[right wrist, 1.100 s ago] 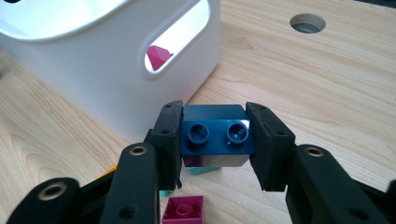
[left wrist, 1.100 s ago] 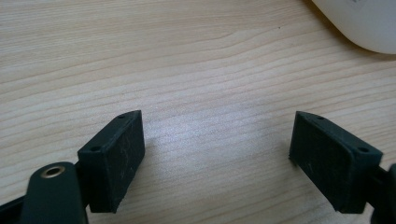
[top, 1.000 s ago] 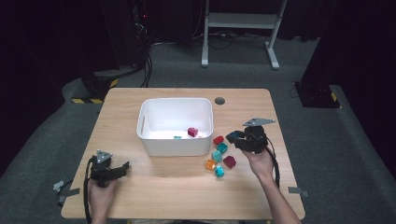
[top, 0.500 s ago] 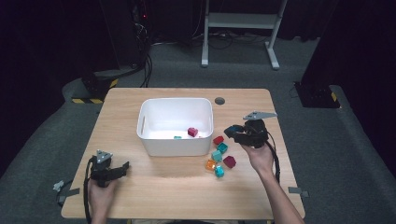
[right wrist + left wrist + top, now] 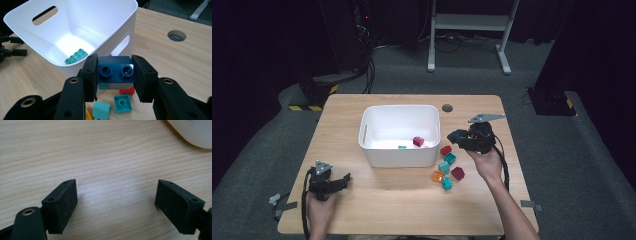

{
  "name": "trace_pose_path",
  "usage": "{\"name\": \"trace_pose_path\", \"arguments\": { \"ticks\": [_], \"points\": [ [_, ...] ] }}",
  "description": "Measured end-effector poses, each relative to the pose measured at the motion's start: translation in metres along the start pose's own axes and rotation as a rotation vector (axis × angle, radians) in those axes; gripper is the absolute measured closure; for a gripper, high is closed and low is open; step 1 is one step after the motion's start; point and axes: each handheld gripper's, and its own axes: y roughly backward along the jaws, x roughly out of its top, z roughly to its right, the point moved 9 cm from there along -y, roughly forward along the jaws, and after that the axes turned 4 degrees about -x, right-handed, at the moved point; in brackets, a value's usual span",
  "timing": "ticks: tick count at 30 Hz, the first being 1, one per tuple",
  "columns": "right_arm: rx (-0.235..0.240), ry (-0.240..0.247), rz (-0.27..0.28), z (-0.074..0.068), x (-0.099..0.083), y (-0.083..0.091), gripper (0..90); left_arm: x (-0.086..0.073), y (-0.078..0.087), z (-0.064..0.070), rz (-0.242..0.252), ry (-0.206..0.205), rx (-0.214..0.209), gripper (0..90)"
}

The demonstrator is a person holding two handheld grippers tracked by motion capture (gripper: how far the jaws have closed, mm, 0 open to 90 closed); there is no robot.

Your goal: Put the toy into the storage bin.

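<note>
My right gripper [image 5: 114, 72] is shut on a dark blue two-stud brick [image 5: 115, 70], held in the air just right of the white bin [image 5: 398, 131]; in the high view this gripper [image 5: 457, 136] hangs above the loose bricks. Inside the bin lie a green brick [image 5: 76, 56] and a magenta brick [image 5: 418, 141]. On the table beside the bin are a red brick [image 5: 445, 150], teal bricks [image 5: 447, 162], an orange brick [image 5: 437, 176] and a dark red brick [image 5: 457, 173]. My left gripper [image 5: 343, 180] rests open on the table at the front left, nothing between its pads [image 5: 62, 203].
The wooden table [image 5: 377, 210] has a round cable hole [image 5: 447, 108] behind the right gripper. The bin's corner [image 5: 192, 132] lies ahead of the left gripper. Dark floor, cables and a white stand [image 5: 469, 22] lie beyond the table.
The right gripper has lifted the dark blue brick and carried it a little left and up toward the bin. The left gripper has not moved.
</note>
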Motion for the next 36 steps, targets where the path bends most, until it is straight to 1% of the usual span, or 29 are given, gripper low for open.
{"name": "trace_pose_path", "arguments": {
  "ticks": [1,6,9,10,15,21,25,27,34,36],
  "points": [
    [0.0,0.0,0.0,0.0,0.0,0.0,59.0,0.0,0.0,0.0,0.0,0.0,0.0,18.2],
    [0.023,0.013,0.017,-0.007,0.011,0.0,59.1,0.0,0.0,0.0,0.0,0.0,0.0,18.2],
    [0.032,0.015,0.016,-0.01,0.014,-0.001,59.1,0.0,0.0,0.0,0.0,0.0,0.001,18.2],
    [0.042,0.023,0.009,-0.014,0.017,-0.004,59.1,0.0,0.0,0.0,0.001,0.0,0.001,18.2],
    [0.054,0.033,0.004,-0.022,0.024,-0.007,59.1,0.0,0.0,0.0,0.0,0.0,0.001,18.2],
    [0.048,0.042,-0.031,-0.025,0.03,-0.01,59.1,-0.001,0.001,0.001,-0.002,-0.001,0.001,18.3],
    [0.043,0.063,-0.031,-0.028,0.038,-0.008,59.1,-0.001,0.001,0.001,0.0,0.0,0.0,18.2],
    [0.043,0.064,-0.034,-0.029,0.039,-0.008,59.1,-0.001,0.001,0.001,-0.001,0.0,0.0,18.3],
    [0.055,0.109,-0.043,-0.041,0.05,-0.008,59.1,-0.001,0.001,0.001,-0.001,-0.002,0.0,18.2],
    [0.064,0.115,-0.043,-0.045,0.053,-0.009,59.1,-0.001,0.001,0.001,0.0,-0.002,0.0,18.2]
  ]
}}
